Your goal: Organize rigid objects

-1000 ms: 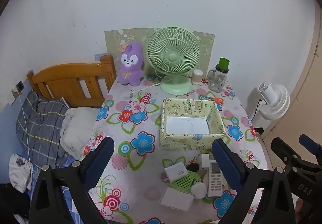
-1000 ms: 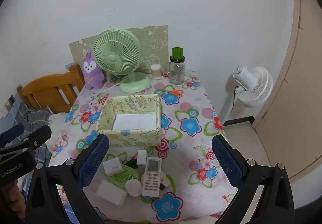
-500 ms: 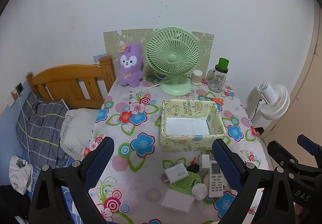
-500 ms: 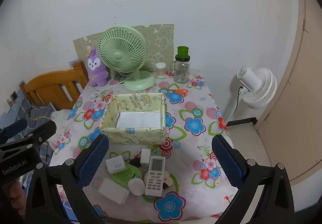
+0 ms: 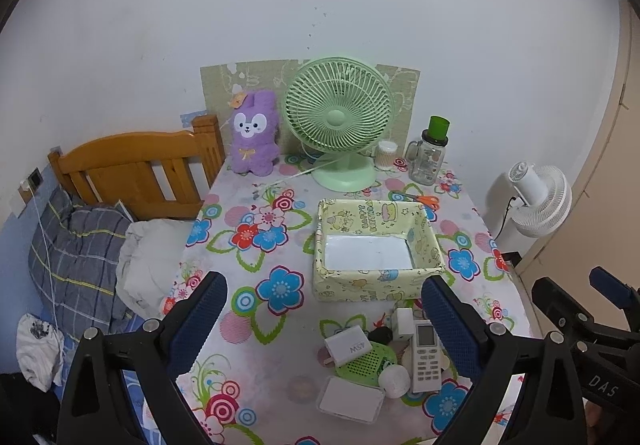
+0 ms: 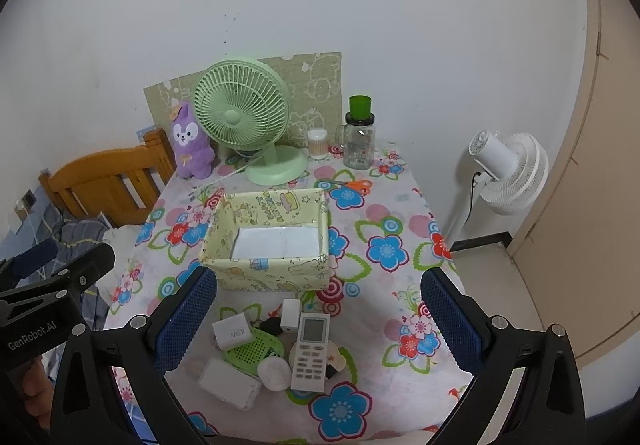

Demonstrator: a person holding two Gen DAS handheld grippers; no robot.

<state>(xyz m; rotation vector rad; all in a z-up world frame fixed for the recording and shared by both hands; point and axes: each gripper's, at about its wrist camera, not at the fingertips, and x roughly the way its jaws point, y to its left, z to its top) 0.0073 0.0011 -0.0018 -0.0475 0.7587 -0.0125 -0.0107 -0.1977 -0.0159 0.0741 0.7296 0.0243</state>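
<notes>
My left gripper: wide open, holding nothing, in the air above the near edge of the table.
My right gripper: also wide open and empty, above the same edge; the pile of small things lies between its fingers in its view.
Where the things are: a tight pile at the near side of the table, just in front of the yellow box, which stands with only a white sheet on its floor.
Remote control: hard plastic, light I think, long and flat. I would take it across the narrow sides, near the middle, so it does not tip.
White charger: a stiff block with smooth faces, maybe slippery. It leans on the green perforated case, so I would close on its two flat sides.
White cube adapter: small and rigid, stands free at the back of the pile, probably the easiest one to begin with.
White round puck: round edge, it can roll out of the pads; a grip across the full width is needed.
White flat box: low and wide, probably hard to lift from above; the short edges are better.
Risk: the things touch each other, so one pull may move its neighbours.
</notes>
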